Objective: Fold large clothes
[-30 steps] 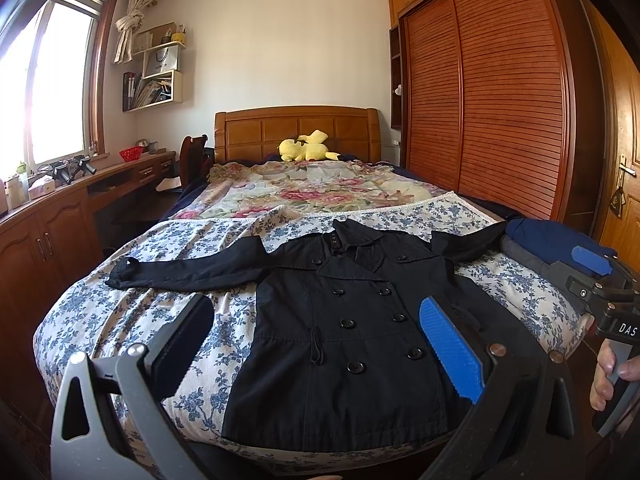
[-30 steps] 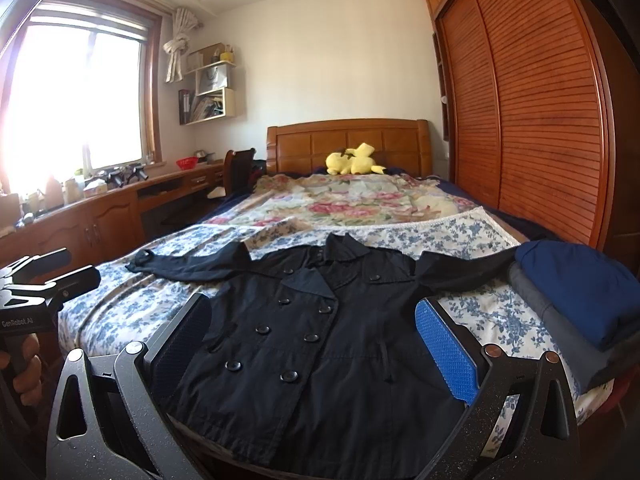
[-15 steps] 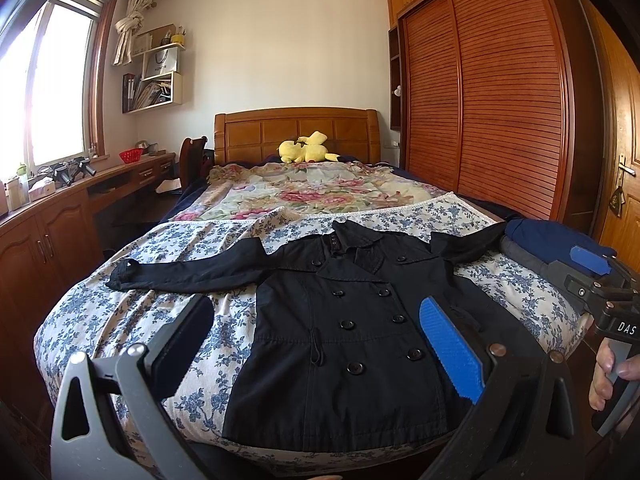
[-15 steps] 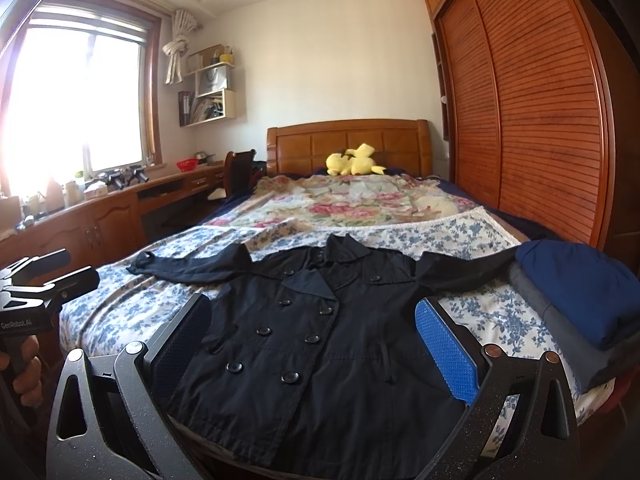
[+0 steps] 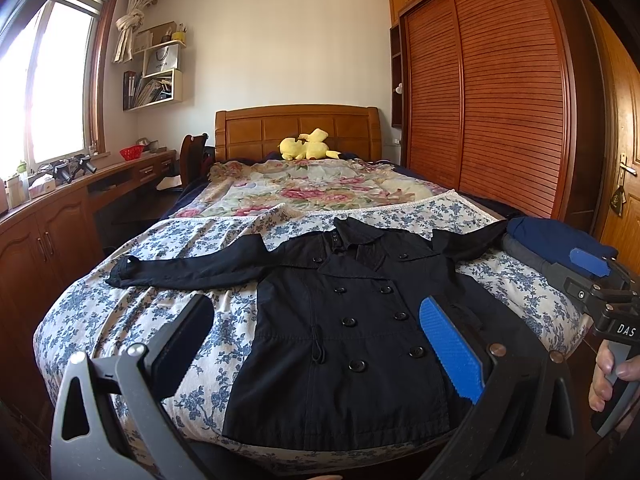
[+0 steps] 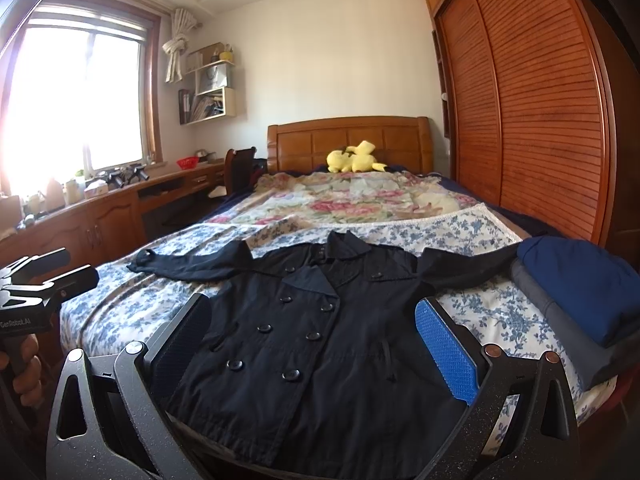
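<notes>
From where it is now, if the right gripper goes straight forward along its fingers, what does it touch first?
Most likely the black coat lying flat on the bed. The right gripper is open, and the coat's buttoned front fills the gap between its fingers. Depth is unclear, so the exact contact spot is uncertain.
</notes>
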The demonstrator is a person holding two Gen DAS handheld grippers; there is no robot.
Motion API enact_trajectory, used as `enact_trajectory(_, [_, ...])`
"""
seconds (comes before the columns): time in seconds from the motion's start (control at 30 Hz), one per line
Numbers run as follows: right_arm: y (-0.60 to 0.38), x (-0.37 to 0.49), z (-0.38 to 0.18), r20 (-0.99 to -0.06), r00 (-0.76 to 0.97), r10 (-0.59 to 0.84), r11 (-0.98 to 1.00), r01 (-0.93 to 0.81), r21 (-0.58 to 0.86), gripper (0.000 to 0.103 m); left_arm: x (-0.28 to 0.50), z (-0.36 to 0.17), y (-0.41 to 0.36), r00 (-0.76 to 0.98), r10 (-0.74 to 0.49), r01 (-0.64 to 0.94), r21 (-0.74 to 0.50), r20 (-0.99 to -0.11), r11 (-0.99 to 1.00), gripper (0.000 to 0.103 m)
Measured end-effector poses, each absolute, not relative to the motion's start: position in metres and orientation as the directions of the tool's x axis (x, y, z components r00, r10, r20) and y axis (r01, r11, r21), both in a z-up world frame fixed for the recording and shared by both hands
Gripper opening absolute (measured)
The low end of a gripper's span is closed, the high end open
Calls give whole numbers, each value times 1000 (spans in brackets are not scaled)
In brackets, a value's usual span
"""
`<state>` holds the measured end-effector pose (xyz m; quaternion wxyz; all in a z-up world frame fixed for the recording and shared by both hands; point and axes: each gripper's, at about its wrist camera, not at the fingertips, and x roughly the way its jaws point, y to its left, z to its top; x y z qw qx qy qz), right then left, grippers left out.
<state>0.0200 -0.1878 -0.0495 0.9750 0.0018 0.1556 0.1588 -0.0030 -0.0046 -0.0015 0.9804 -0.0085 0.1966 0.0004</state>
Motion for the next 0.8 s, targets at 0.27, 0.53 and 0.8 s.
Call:
enact_trajectory(0.27, [-177, 37, -61, -330, 890, 316, 946, -320, 42, 103, 14, -23, 7, 904, 1, -16, -31, -427, 999, 103])
enact_trajectory(0.53, [-157, 66, -75, -352, 871, 342, 933, -360, 15, 103, 41, -51, 21, 885, 18, -33, -23, -466, 999, 103])
enact_trajectory(0.8, [-136, 113, -100, -392, 841, 374, 913, -408, -5, 103, 73, -84, 46, 855, 42, -71, -37, -518, 997, 103])
